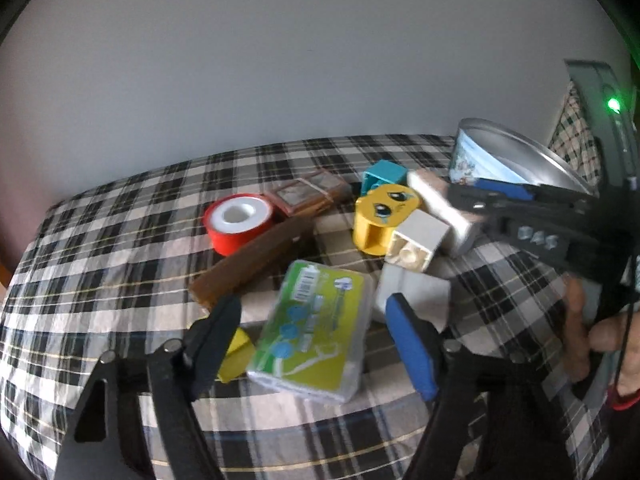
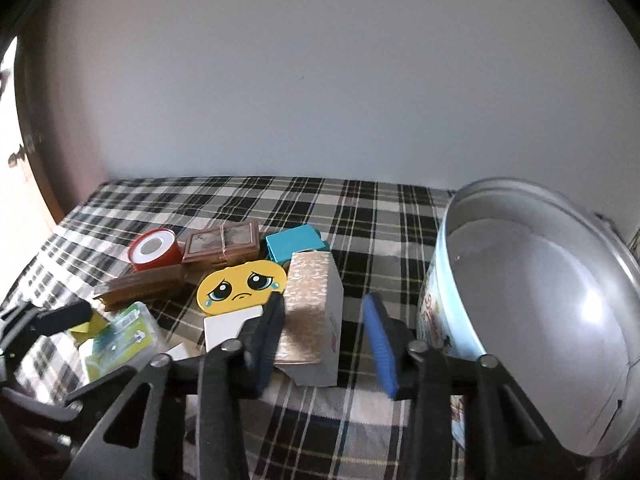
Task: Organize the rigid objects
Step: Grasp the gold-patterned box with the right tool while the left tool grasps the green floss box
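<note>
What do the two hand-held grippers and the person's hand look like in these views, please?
Each hand-held gripper is matte black with angular cut-out linkage arms and round silver pivot bolts. The left hand-held gripper and right hand-held gripper each carry one black finger and one with a blue pad. The person's bare hand wraps a grey handle, beside a thin black cable, a red band and a green light.
</note>
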The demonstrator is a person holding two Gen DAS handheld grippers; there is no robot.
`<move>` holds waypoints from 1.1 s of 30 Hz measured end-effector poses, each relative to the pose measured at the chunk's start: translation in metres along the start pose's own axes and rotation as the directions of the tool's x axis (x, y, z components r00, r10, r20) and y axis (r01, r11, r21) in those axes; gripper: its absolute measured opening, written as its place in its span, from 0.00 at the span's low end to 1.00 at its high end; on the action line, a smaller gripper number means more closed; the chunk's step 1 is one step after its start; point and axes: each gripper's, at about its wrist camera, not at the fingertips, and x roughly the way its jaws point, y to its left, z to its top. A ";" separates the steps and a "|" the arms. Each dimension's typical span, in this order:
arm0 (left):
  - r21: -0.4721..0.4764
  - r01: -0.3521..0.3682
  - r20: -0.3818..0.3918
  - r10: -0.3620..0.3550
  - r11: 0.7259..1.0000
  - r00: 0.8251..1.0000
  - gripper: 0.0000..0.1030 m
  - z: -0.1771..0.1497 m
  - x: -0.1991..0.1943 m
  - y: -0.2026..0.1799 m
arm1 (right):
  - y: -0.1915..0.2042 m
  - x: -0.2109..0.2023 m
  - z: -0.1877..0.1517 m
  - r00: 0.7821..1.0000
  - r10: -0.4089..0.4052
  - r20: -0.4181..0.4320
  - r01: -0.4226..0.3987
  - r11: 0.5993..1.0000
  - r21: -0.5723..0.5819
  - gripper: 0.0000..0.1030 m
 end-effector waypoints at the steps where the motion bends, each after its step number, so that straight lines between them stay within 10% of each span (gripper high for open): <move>1: -0.025 -0.013 0.000 0.013 1.000 1.000 0.72 0.000 -0.001 0.008 | -0.005 -0.003 -0.001 1.000 -0.001 -0.001 0.001 1.000 0.015 0.37; 10: 0.031 0.072 -0.030 -0.071 0.997 0.997 0.74 -0.002 0.004 -0.007 | -0.016 -0.010 -0.007 0.992 0.121 -0.027 -0.120 0.991 0.054 0.34; 19: 0.028 -0.008 -0.061 0.010 1.000 0.998 0.71 -0.005 0.007 0.001 | 0.002 0.003 -0.008 0.991 0.124 -0.048 -0.124 0.992 0.005 0.35; 22: -0.049 0.036 -0.106 -0.042 0.998 0.994 0.53 -0.007 0.012 0.014 | 0.003 0.009 -0.005 0.991 0.123 -0.052 -0.123 0.992 0.011 0.38; 33: -0.089 -0.009 -0.123 -0.002 0.996 0.992 0.56 -0.004 0.018 0.008 | -0.015 0.019 -0.002 0.987 0.132 -0.090 -0.122 0.987 0.108 0.35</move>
